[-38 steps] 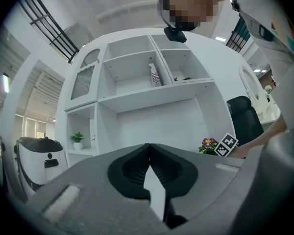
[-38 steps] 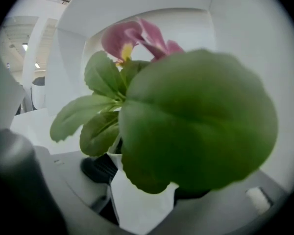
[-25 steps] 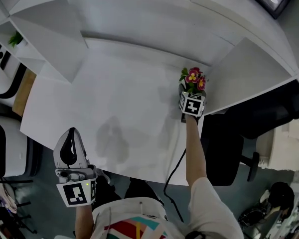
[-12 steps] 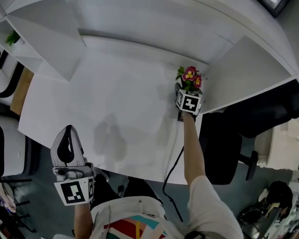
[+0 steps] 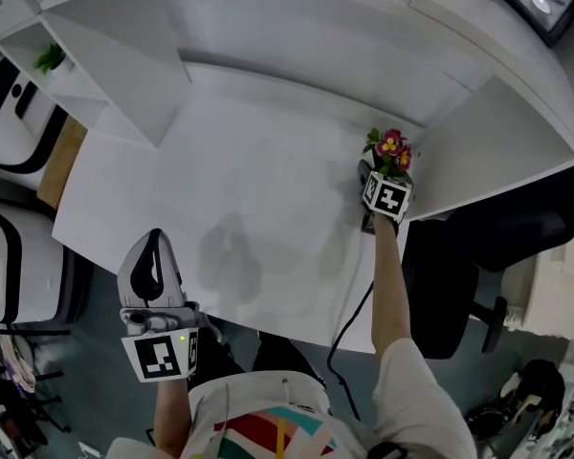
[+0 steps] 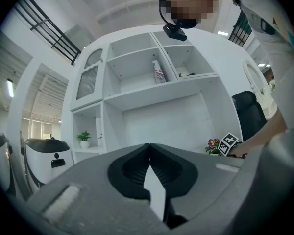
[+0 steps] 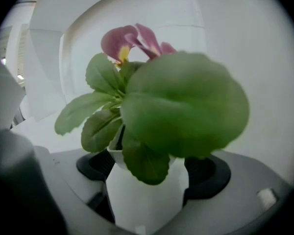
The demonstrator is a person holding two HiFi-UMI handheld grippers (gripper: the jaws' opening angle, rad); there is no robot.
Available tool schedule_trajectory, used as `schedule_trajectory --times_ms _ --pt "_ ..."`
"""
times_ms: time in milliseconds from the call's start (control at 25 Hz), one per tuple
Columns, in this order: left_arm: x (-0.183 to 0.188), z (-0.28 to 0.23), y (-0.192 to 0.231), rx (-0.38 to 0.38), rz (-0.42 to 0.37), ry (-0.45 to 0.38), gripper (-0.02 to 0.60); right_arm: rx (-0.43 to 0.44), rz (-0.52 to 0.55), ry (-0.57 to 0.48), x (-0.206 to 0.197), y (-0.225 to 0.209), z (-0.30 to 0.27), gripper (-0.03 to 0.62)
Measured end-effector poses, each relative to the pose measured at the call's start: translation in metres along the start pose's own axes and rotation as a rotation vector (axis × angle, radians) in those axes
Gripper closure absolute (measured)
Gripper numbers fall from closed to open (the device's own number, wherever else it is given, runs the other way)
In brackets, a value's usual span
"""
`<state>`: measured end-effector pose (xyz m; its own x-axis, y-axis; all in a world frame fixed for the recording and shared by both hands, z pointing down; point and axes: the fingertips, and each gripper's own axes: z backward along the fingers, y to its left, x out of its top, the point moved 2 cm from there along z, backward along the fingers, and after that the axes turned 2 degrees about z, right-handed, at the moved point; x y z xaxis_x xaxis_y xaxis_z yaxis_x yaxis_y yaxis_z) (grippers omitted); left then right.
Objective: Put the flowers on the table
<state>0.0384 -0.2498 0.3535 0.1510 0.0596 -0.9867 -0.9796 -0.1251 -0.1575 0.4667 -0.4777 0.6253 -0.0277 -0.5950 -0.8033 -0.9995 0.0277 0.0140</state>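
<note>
Flowers [image 5: 392, 147] in one white pot [image 7: 147, 197] are being let go by the right gripper's [image 5: 375, 178] opening jaws; the left gripper [image 6: 148, 155] is shut, empty.

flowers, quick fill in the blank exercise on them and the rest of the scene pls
1. The flowers grow in a ___ pot.
2. In the head view the flowers stand near the ___ edge of the table.
3. The left gripper has its jaws ___, with nothing between them.

Missing words: white; right; shut
</note>
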Motion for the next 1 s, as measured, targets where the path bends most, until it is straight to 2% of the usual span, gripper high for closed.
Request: schedule_trajectory --times_ms 360,520,800,840,1000 --pt "0.011 -0.02 0.012 -0.014 0.01 -0.072 0.578 0.002 -0.01 -0.024 0.015 0.015 0.04 0.174" --pt "0.016 -0.022 0.018 0.006 0.053 -0.089 0.578 0.034 -0.009 -0.041 0.025 0.033 0.074 0.174" --pt "0.03 -0.023 0.021 -0.002 0.091 -0.133 0.578 0.025 -0.077 -0.232 0.057 0.069 0.174 0.183" --pt "0.034 -0.024 0.02 -0.007 0.095 -0.144 0.578 0.032 -0.068 -0.269 0.063 0.075 0.191 0.201" --pt "0.048 -0.03 0.006 -0.041 0.105 -0.189 0.578 0.109 -0.013 -0.424 0.093 0.105 0.255 0.399"
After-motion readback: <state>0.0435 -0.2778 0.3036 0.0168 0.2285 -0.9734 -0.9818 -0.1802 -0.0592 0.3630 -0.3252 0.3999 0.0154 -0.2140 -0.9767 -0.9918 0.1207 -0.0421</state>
